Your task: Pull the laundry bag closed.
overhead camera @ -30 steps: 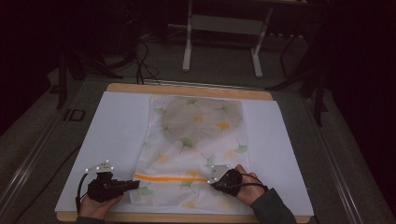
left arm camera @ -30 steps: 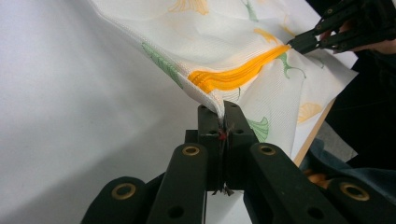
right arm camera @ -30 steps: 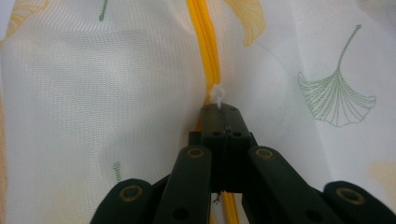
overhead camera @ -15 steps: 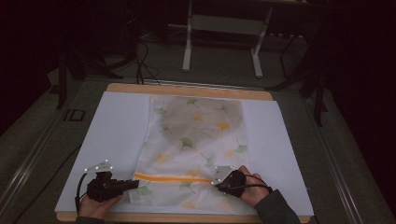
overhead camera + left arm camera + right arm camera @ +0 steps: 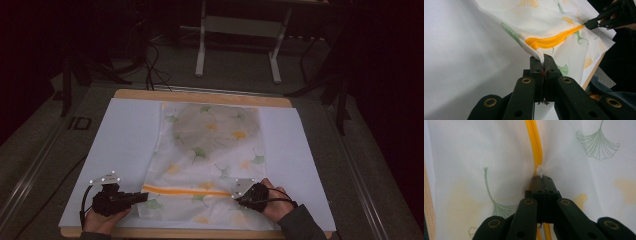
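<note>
A thin white mesh laundry bag [image 5: 210, 160], woven cloth with a fine grid texture and printed ginkgo leaves, is lying matt and slightly see-through. Its orange zipper [image 5: 187, 190] is showing ribbed plastic teeth. The left gripper [image 5: 543, 61] and right gripper [image 5: 542, 180] are looking like black plastic, faintly glossy, with brass-coloured metal rivets. A smooth matt white sheet [image 5: 125, 140] is covering the pale wooden table [image 5: 200, 96].

Dim, murky high view, dark surroundings, bright sharp close-ups
</note>
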